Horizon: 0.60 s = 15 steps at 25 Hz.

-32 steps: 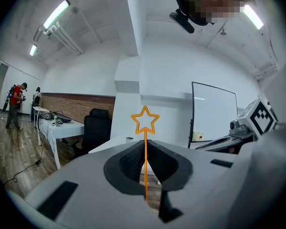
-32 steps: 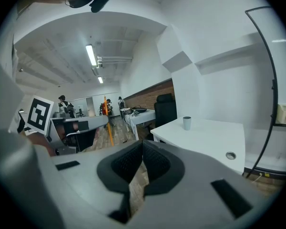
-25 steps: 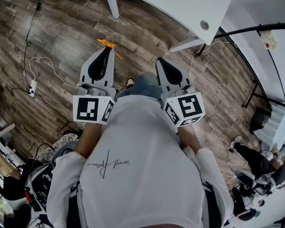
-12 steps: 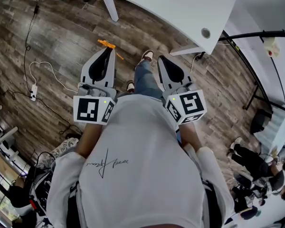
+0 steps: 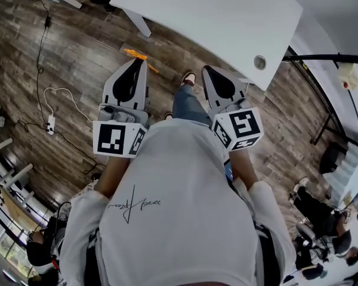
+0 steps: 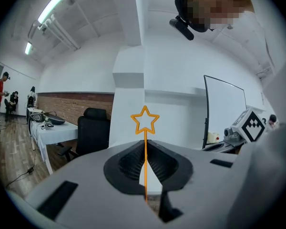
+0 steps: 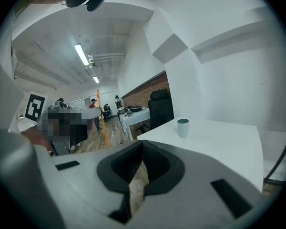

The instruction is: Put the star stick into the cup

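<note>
An orange stick topped with an outlined star (image 6: 145, 119) stands upright between the jaws of my left gripper (image 6: 145, 149), which is shut on it. In the head view the star stick (image 5: 137, 55) juts forward from the left gripper (image 5: 132, 76) over the wooden floor. My right gripper (image 5: 217, 83) is held beside it, and its jaws meet with nothing between them (image 7: 142, 143). A small pale cup with a dark rim (image 7: 182, 127) stands upright on the white table (image 7: 219, 137), ahead and to the right of the right gripper. The stick also shows as a thin orange line (image 7: 103, 123) at the left.
The white table (image 5: 227, 16) fills the top of the head view, with a round cable hole (image 5: 260, 62) near its corner. White cables and a power strip (image 5: 51, 124) lie on the floor at left. A black office chair (image 6: 93, 132) stands by another table. People sit at lower right (image 5: 313, 204).
The person has stepped forward, so the white table is nearer and fills more of the head view. Both grippers keep their pose, and the left still holds the star stick.
</note>
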{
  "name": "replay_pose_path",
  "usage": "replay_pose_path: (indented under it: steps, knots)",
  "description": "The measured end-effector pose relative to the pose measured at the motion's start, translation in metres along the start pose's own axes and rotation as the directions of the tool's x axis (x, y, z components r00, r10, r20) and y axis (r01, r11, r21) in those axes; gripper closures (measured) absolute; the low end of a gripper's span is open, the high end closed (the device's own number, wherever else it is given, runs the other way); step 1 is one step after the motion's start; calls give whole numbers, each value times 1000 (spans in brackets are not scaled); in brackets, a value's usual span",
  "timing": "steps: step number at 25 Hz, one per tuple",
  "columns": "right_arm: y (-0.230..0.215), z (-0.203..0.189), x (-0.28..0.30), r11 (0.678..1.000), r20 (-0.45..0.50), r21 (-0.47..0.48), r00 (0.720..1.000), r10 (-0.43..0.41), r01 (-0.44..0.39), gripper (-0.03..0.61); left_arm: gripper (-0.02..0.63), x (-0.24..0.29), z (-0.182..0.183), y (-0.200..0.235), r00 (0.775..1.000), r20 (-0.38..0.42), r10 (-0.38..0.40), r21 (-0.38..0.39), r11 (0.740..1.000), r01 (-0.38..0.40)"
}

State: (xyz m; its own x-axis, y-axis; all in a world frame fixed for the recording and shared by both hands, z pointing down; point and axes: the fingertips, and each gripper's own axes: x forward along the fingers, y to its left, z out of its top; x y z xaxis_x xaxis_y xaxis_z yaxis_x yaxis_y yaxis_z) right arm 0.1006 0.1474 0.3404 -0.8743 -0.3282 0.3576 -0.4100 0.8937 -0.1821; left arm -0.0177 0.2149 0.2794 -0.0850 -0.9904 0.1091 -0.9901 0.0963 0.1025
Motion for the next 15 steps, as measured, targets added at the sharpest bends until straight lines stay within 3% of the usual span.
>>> replay_pose_path:
  steps: [15]
  knots:
    - [-86,34,69,999,-16,27,999,36,-36,569,592,122,20,8,1000,-11,-20,14,1000,20]
